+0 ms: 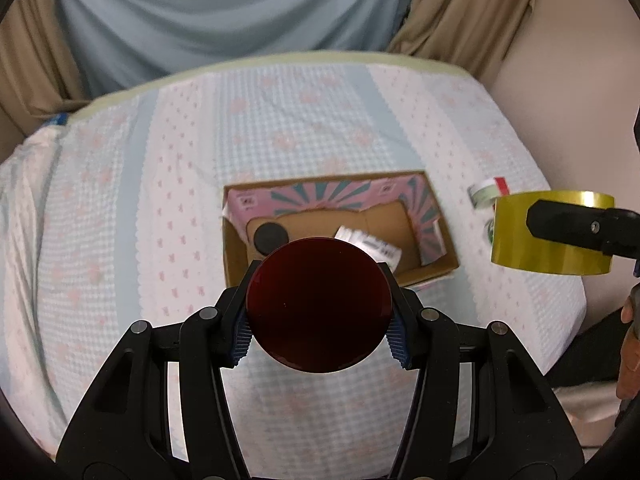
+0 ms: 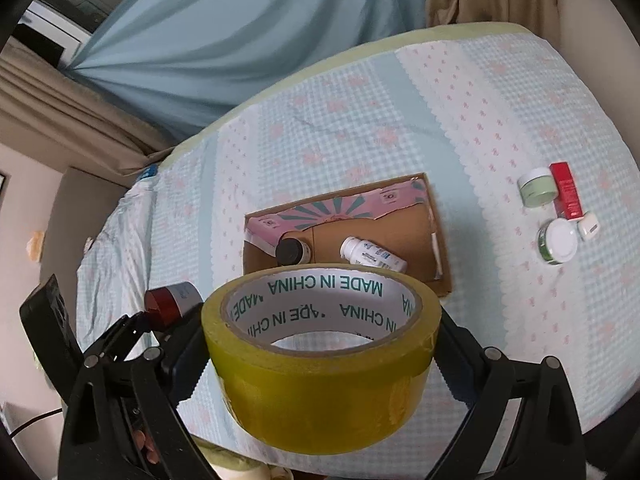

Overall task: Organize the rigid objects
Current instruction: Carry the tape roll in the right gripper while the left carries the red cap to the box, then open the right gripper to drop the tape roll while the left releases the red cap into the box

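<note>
Left gripper [image 1: 319, 312] jaws clamp a red-capped jar [image 1: 319, 305]; right gripper [image 2: 320, 344] jaws hold a yellow tape roll [image 2: 320, 356]. The open cardboard box [image 2: 436, 216] on the bed [image 2: 360, 120] lies just beyond both, nearer the left.

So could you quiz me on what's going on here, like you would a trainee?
1. True or false: the right gripper holds the yellow tape roll.
2. Multiple choice: what lies inside the cardboard box? A) two bottles B) a spoon C) nothing
3. Fill in: the left gripper grips a jar with a dark ____ lid.

Key: 1 true. 2 A: the dark-capped bottle and the white bottle. 3 red.
</note>
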### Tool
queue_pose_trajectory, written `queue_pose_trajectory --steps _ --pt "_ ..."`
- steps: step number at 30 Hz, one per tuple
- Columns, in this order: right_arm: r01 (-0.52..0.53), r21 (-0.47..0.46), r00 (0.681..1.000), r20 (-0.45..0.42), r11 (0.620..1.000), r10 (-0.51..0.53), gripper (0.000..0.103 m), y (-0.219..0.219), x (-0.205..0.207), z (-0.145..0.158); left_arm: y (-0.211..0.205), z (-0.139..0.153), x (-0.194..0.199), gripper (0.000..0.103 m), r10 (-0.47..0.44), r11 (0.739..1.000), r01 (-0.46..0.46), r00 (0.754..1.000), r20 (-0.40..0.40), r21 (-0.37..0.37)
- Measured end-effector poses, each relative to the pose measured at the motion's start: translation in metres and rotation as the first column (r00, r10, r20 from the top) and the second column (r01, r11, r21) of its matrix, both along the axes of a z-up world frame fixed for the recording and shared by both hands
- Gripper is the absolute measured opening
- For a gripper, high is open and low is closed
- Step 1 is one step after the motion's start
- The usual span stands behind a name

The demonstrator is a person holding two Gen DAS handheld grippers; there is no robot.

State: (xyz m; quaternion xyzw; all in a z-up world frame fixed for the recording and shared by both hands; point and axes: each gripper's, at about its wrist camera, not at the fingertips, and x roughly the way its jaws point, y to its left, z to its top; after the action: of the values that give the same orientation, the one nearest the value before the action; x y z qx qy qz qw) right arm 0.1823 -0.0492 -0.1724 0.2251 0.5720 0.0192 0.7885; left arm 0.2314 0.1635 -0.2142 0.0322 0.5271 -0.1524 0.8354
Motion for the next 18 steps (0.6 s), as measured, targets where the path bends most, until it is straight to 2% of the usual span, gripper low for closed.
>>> queue_pose_trajectory --steps 12,18 --pt "0.039 -0.054 0.994 -0.1 0.998 -0.044 0.096 0.014 0.067 -0.086 0.013 -0.091 0.054 0.05 0.029 0.999 -0.026 0.991 -0.131 0.028" --pt "0.031 -0.109 0.988 -0.146 0.994 -0.047 0.096 0.004 0.106 -0.143 -0.004 -0.14 0.077 0.05 -0.024 0.997 0.037 0.981 -0.192 0.068"
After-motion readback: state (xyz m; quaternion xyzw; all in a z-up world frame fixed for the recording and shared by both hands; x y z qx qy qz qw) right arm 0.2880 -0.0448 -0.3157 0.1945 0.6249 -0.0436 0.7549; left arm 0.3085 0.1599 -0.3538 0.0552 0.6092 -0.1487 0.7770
